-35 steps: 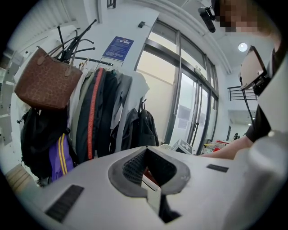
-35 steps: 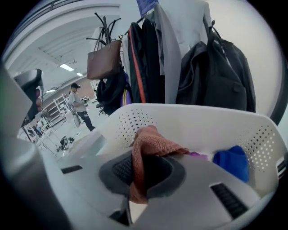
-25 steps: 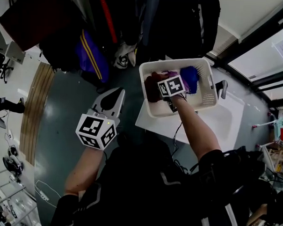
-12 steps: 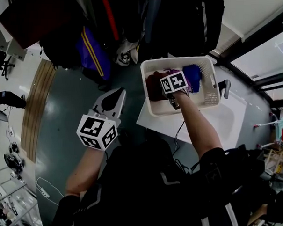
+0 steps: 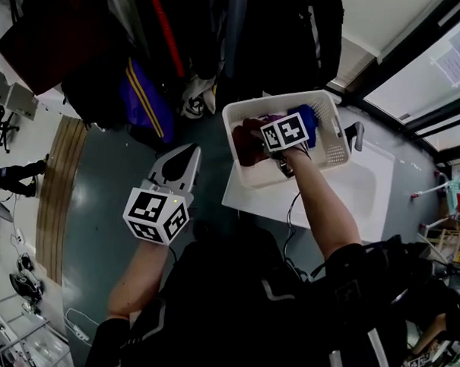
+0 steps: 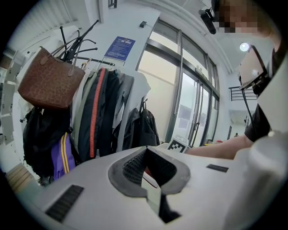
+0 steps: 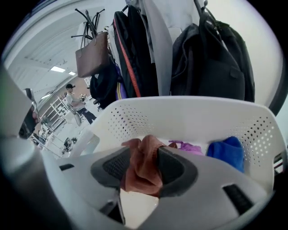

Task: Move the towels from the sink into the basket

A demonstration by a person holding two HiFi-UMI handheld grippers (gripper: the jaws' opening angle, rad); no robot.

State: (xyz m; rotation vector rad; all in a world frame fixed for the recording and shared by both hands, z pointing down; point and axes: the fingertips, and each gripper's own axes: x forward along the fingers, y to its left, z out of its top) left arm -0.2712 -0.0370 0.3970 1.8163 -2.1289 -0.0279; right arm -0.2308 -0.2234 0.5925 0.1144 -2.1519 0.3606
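A white perforated basket [image 5: 231, 148] [image 7: 180, 119] rests across the left end of the white sink [image 5: 366, 192]. It holds a brown towel [image 5: 249, 142] [image 7: 143, 168], a purple towel [image 7: 186, 146] and a blue towel [image 5: 306, 120] [image 7: 227, 150]. My right gripper [image 5: 266, 148] [image 7: 143, 166] points down into the basket. Its jaws have just been opening, and the bunched brown towel stands loosely between the pads. My left gripper [image 5: 187, 151] [image 6: 146, 168] hovers over the floor to the left of the basket, shut and holding nothing.
A dark faucet [image 5: 358, 135] stands at the sink's far edge. Jackets, backpacks and a brown handbag [image 6: 49, 81] hang on a rack [image 5: 168, 32] just beyond the basket. A person [image 7: 74, 101] stands far off by shelving. Windows line the right side.
The right gripper's marker cube has lifted slightly above the basket, over the brown towel. The left gripper has stayed where it was.
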